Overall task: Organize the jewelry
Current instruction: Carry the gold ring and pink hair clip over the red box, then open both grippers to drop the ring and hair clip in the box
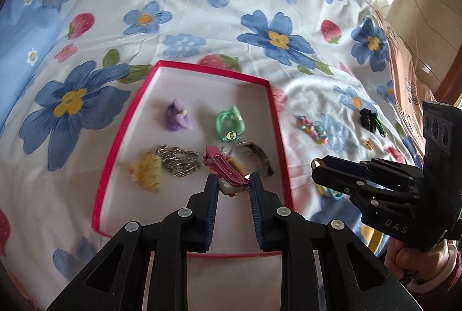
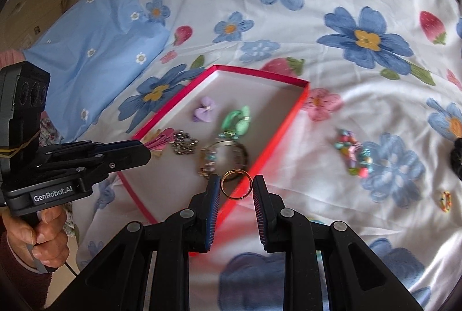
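A red-rimmed white tray (image 1: 277, 120) (image 2: 300, 100) lies on the flowered bedspread. It holds a purple clip (image 1: 176, 114), a green clip (image 1: 229, 120), a silver chain (image 1: 179, 160), a yellow piece (image 1: 147, 171) and a bangle (image 2: 231, 155). My left gripper (image 1: 231, 181) is shut on a pink hair clip (image 1: 223, 163) over the tray's near part. My right gripper (image 2: 236, 185) is shut on a gold ring (image 2: 236, 184), above the tray's right rim; it also shows in the left wrist view (image 1: 317, 163).
Loose on the bedspread right of the tray lie a colourful bead bracelet (image 2: 353, 152) (image 1: 313, 129), a black and green hair tie (image 1: 371, 120), a small gold ring (image 1: 369, 144) and a small beaded ring (image 2: 445, 200). A blue pillow (image 2: 95, 57) lies at the left.
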A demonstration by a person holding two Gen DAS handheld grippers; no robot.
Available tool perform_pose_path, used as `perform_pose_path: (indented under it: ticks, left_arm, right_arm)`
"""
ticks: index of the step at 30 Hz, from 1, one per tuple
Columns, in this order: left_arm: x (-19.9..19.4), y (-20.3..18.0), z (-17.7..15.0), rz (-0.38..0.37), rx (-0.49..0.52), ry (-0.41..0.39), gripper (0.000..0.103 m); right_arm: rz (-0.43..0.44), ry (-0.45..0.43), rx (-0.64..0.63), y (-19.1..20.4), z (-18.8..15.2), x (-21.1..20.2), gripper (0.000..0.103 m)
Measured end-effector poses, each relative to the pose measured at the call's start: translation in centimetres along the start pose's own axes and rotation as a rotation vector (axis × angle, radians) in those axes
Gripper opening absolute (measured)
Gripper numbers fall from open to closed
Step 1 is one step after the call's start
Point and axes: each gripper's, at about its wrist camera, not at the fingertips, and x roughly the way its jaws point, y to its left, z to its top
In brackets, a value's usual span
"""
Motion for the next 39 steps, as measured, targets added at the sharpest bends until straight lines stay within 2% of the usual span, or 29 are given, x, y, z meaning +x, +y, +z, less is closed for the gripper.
perform_pose_path:
  ticks: [15, 30, 39]
  left_arm:
    - [1.7, 3.2, -0.9, 0.006, -0.057, 0.029, 0.021]
    - [5.7, 4.4, -2.1, 0.046, -0.044, 0.095, 0.021]
    - [6.1, 4.4, -2.2, 0.046, -0.038, 0.104, 0.022]
  right_arm:
    - [0.071, 0.099, -0.061, 4.3, -0.6, 4.7, 0.023]
    - [0.039, 0.204, -0.104, 4.8, -1.1, 8.1, 0.023]
    - [0.035, 0.239, -0.139, 5.3, -0.9, 9.0, 0.024]
